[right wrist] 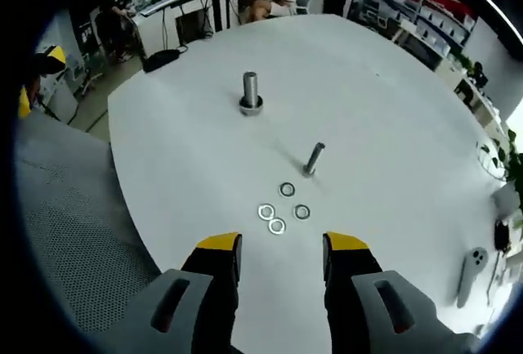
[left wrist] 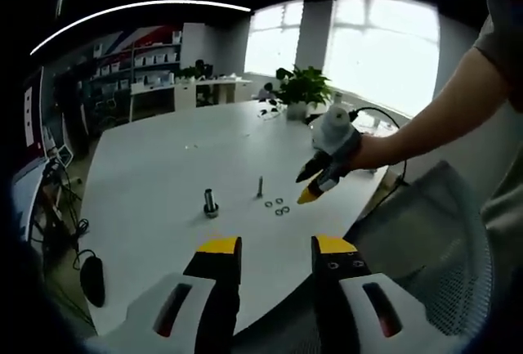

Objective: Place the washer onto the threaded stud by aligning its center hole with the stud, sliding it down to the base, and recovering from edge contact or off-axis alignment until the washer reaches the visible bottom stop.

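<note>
Washers (right wrist: 278, 212), four, loose beside threaded stud (right wrist: 314, 159); right gripper (right wrist: 280, 248) poised above, jaws parted, empty; left gripper (left wrist: 276, 249) likewise; pickup pending

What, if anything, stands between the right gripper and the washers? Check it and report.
Nothing visible does. In the right gripper view, bare white table lies between the open right gripper and the four washers. The thin stud and the thicker stud stand beyond the washers.

Each gripper has 2 black jaws tipped yellow on grey bodies with red slot markings. The person's arm (left wrist: 441, 105) wears a short grey sleeve (left wrist: 500, 39).
</note>
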